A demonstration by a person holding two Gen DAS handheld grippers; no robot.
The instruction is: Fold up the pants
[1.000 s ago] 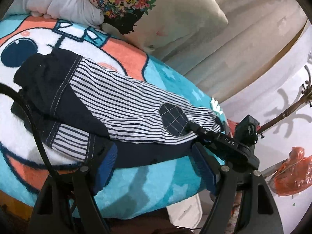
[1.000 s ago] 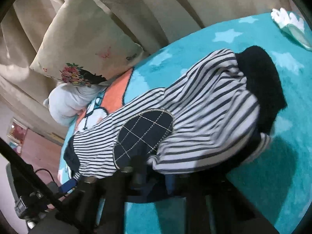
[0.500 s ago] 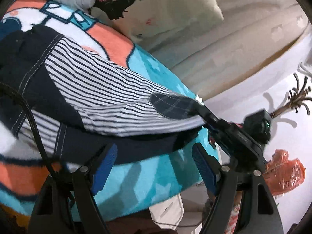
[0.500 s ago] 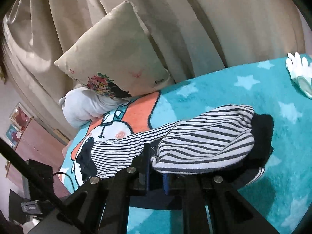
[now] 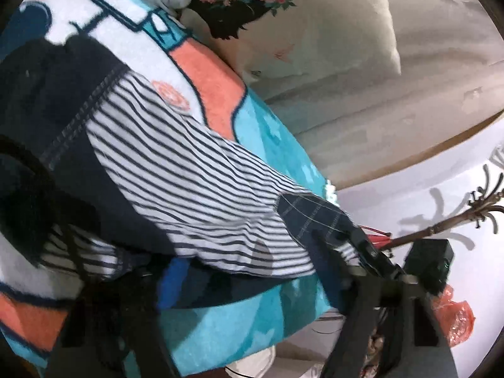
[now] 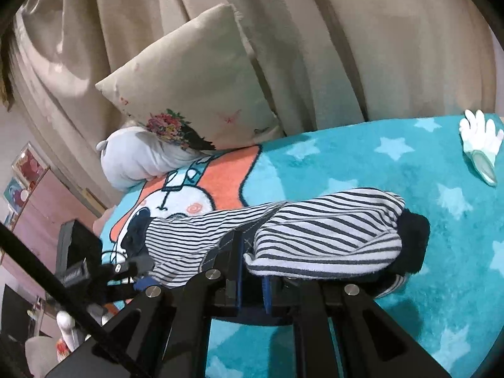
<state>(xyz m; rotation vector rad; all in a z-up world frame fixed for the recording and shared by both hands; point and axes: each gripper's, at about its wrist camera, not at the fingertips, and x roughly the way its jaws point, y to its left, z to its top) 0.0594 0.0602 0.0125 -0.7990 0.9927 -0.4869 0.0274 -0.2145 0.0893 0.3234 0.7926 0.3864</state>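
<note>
Right gripper (image 6: 252,283) raised, one pants (image 6: 315,233), two pillows (image 6: 195,94)

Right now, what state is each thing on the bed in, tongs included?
Striped pants: partly folded, lower edge lifted off the blanket.
Right tongs: shut on the pants' edge near the knee patch.
Left tongs: jaws have just been closing around the pants' dark hem; contact unclear.
Blanket: spread flat.
Floral pillow: propped against the curtain.
White glove: lying flat on the blanket.
</note>
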